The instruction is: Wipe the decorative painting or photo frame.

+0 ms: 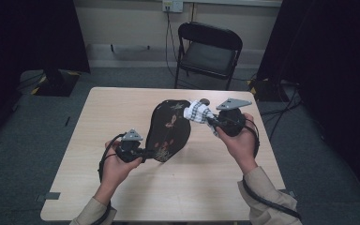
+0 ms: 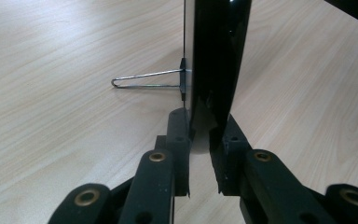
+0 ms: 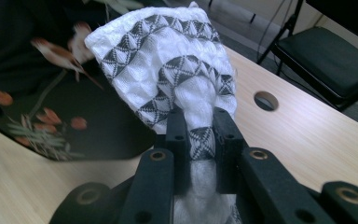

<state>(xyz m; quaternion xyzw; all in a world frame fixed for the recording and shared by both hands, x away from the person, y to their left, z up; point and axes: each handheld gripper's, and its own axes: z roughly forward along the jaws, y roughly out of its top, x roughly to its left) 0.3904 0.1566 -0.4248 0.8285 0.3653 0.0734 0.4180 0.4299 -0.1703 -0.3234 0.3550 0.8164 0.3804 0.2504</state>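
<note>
Wooden table (image 1: 122, 197), seen from above; a person's two forearms enter from the near edge, a gripper in each hand.

Left gripper (image 1: 140, 152): held at the near left of the black panel (image 1: 168, 129). Its jaws are closed narrowly on the panel's lower edge, the pads pressed to either face, as seen in the left gripper view (image 2: 200, 140). The panel (image 2: 214, 56) is seen there edge-on and upright, glossy black, with a thin wire stand (image 2: 144, 79) projecting from its back and reaching over the table top (image 2: 51, 93).

Panel: placed about mid-table, stood on edge and leaned, its decorated face painted with reddish flowers and leaves. The same painted face (image 3: 51, 107) is seen at the left of the right gripper view.

Right gripper (image 1: 212, 122): raised above the table at the panel's far right corner. Its jaws are clamped tight on a bunched white cloth (image 1: 198, 111) with a dark geometric pattern. In the right gripper view (image 3: 200, 140) the cloth (image 3: 168, 70) is pinched at its gathered neck and fans out beyond the jaws, lying against or just beside the panel's upper edge; contact cannot be told for certain.

Beyond the table's far edge a black folding chair (image 1: 208, 51) is stood.
</note>
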